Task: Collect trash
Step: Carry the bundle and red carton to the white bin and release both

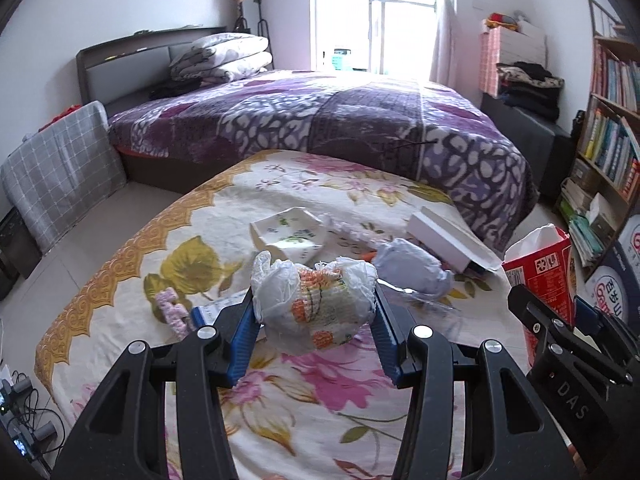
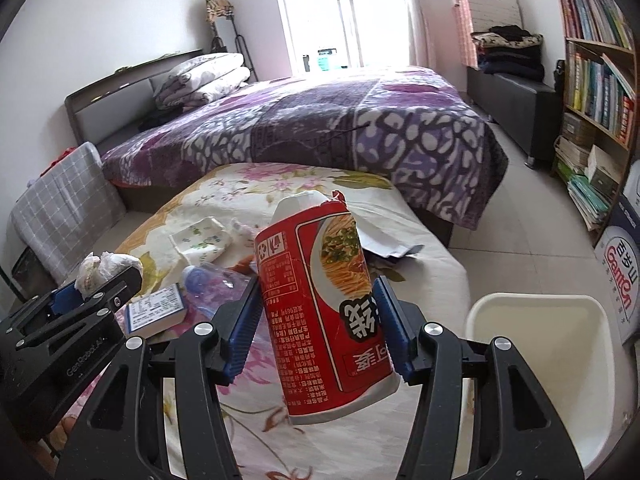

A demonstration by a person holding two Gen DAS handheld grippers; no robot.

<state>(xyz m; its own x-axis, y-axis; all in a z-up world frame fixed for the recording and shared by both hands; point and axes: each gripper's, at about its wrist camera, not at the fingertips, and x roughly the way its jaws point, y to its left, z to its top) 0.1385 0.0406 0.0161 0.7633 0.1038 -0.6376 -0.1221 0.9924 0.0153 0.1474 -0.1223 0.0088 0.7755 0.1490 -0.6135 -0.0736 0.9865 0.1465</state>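
My left gripper [image 1: 314, 312] is shut on a crumpled white plastic wrapper [image 1: 316, 304] with orange print, held above the floral-cloth table [image 1: 132, 280]. It also shows in the right wrist view [image 2: 106, 266]. My right gripper [image 2: 318, 316] is shut on a red instant-noodle carton [image 2: 324, 308], torn open at the top, held above the table; the carton also shows in the left wrist view [image 1: 540, 272]. A cream trash bin [image 2: 536, 364] stands at the lower right, beside the table.
On the table lie a squashed white floral carton [image 1: 288, 236], a crumpled plastic bottle [image 1: 412, 268], a flat white box [image 1: 448, 240], a small blue-edged box [image 2: 156, 312] and a pink scrap [image 1: 174, 308]. A purple bed [image 1: 320, 120] lies behind, a bookshelf [image 2: 596, 80] at the right.
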